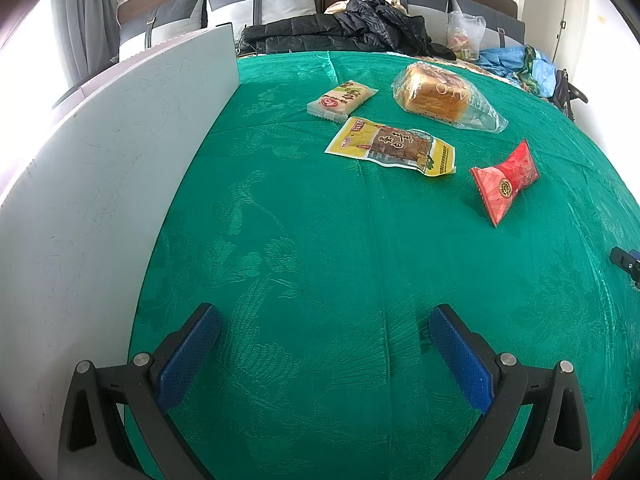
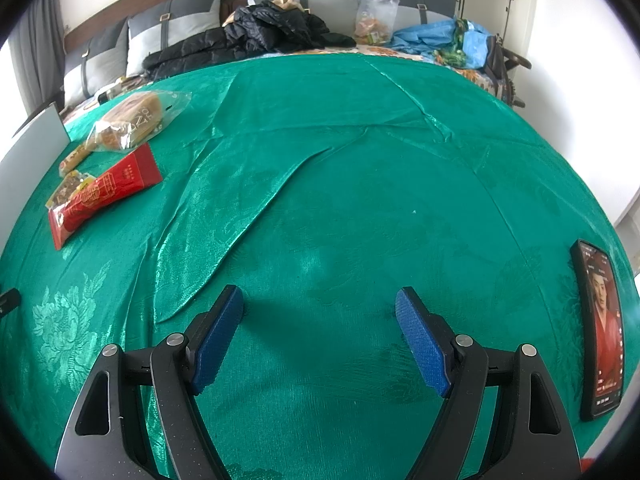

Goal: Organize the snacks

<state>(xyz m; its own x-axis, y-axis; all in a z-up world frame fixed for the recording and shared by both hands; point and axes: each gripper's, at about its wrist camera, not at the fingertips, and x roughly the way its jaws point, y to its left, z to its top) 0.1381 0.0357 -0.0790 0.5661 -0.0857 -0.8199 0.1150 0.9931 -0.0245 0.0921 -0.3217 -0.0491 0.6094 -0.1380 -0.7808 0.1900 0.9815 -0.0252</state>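
Observation:
Several snacks lie on a green cloth point(image 1: 320, 240). In the left wrist view a bagged bread loaf point(image 1: 436, 94), a small pale cake packet point(image 1: 342, 100), a yellow dried-meat pouch point(image 1: 394, 146) and a red packet point(image 1: 506, 182) sit far ahead of my left gripper point(image 1: 324, 320), which stands open over bare cloth. In the right wrist view the bread loaf point(image 2: 132, 120), the red packet point(image 2: 104, 192) and the yellow pouch point(image 2: 66, 192) lie at far left. My right gripper point(image 2: 320, 300) is open with nothing between its fingers.
A white board point(image 1: 100, 180) stands along the cloth's left side. A phone point(image 2: 600, 332) with a lit screen lies at the right. At the back lie a black jacket point(image 1: 348, 30), a clear bag point(image 1: 464, 34), blue fabric point(image 2: 440, 38) and grey pillows.

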